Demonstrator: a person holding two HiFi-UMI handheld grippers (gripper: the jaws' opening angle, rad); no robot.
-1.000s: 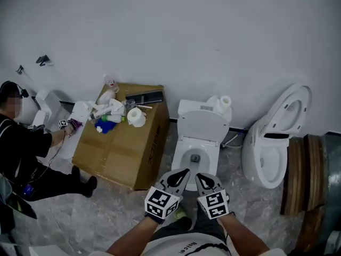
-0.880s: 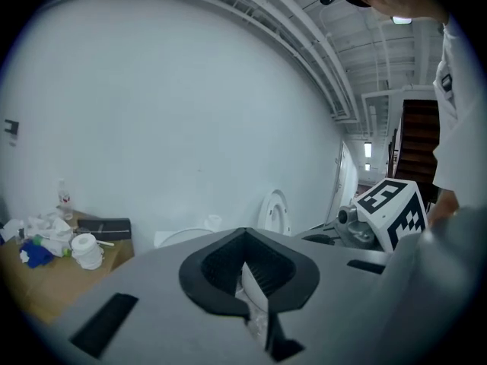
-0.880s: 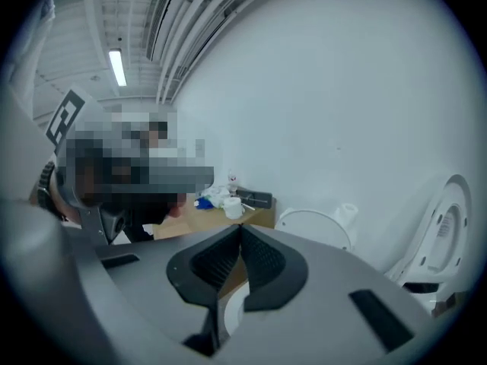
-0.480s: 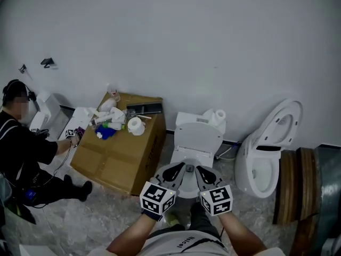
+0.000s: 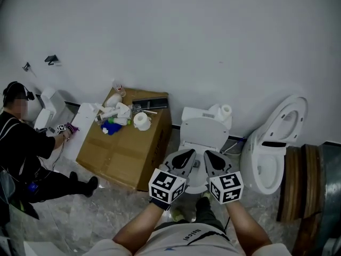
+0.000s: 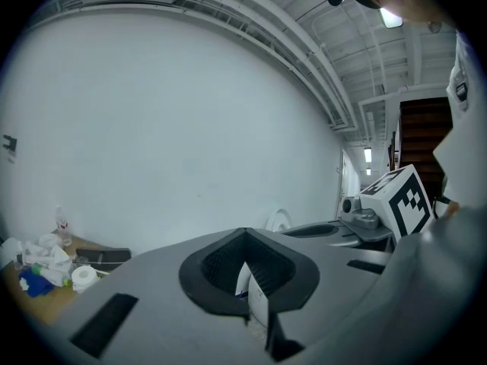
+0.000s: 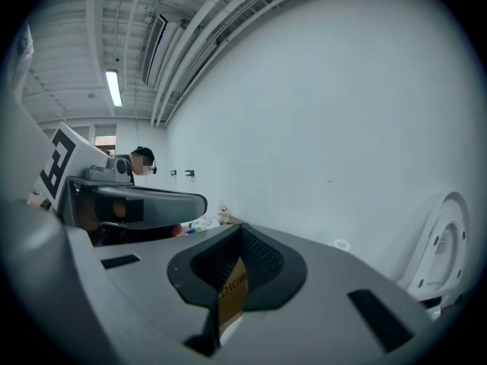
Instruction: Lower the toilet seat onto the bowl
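Note:
A white toilet (image 5: 198, 181) stands against the wall in the middle of the head view. Its lid and seat (image 5: 203, 131) are tipped up against the tank (image 5: 198, 113); I cannot tell one from the other. Both grippers hover side by side just in front of the bowl and hide most of it. My left gripper (image 5: 187, 154) (image 6: 245, 236) is shut with nothing in it. My right gripper (image 5: 208, 156) (image 7: 240, 233) is shut too and holds nothing. Neither one touches the seat.
A toilet paper roll (image 5: 226, 110) sits on the tank. A second toilet (image 5: 269, 153) leans at the right beside round wooden pieces (image 5: 298, 180). A cardboard box (image 5: 125, 148) with bottles and paper stands to the left. Beyond it a person (image 5: 21, 148) sits on the floor.
Both grippers stayed shut and close together. They rose in the view until they cover the bowl's opening. The head view has swayed a little.

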